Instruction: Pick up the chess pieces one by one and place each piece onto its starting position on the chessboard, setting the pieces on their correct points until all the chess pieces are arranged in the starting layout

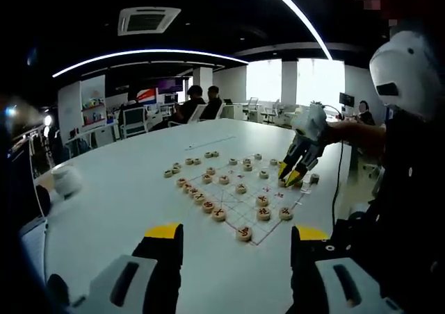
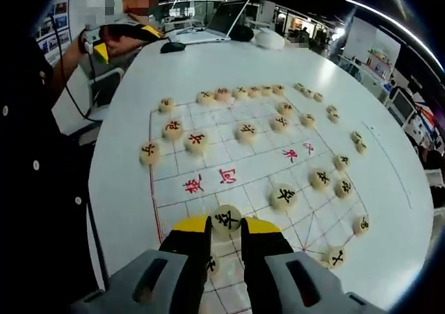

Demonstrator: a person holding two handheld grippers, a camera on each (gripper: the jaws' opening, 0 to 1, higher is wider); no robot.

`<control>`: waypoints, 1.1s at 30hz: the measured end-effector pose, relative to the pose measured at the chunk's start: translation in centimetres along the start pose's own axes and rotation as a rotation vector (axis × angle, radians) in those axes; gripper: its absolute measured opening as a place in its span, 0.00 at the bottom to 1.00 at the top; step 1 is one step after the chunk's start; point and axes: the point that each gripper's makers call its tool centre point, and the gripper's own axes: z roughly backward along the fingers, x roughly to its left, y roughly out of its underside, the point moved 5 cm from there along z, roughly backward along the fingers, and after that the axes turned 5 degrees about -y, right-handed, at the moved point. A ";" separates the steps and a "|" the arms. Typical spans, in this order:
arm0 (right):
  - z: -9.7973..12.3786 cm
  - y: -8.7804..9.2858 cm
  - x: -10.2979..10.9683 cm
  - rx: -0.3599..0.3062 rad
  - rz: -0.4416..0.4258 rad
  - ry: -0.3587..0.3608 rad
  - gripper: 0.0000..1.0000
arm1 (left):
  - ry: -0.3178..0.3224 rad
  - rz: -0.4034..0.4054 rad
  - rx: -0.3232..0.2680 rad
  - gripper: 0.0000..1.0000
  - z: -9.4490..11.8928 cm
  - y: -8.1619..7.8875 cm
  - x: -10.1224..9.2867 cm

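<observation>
Yellow-tipped jaws of the right gripper (image 2: 227, 236) rise nearest in the right gripper view, drawn in narrow on a round piece (image 2: 227, 219) pinched between their tips. It hangs over the board (image 2: 208, 162) at that view's near edge, where another piece (image 2: 212, 263) lies just below, between the jaws. To do this step well, I would bring the disc down flat over a line crossing, not inside a square, let it touch before the jaws part, and lift straight up so the neighbour underneath is not nudged (which point it belongs on I cannot read from its character).

Going left to right across the board in that view: three discs (image 2: 172, 128) with red characters stand near the left edge, a row (image 2: 240, 92) runs along the far edge, and black-marked discs (image 2: 284, 196) sit toward the right near corner. More lie off the board on the tabletop (image 2: 389, 182) at its right, so the layout looks far from finished.

In the left gripper view, the left gripper (image 1: 236, 236) stands wide and empty above the tabletop, well short of the board, while the right gripper (image 1: 293, 177) dips over its right side.

The pieces are pale, wood-coloured flat discs, each with one character on top. They look light and easy to slide.
</observation>
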 end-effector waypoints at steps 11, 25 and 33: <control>0.3 0.3 0.2 -0.014 0.006 -0.008 0.36 | 0.002 0.000 -0.003 0.63 -0.1 -0.1 0.0; 8.8 1.1 -2.1 -0.338 -0.160 0.205 0.35 | -0.007 -0.010 -0.022 0.63 -0.5 -1.1 0.5; 14.0 3.8 -2.0 -0.509 -0.232 0.376 0.37 | -0.020 -0.015 -0.043 0.64 -1.1 -2.2 0.9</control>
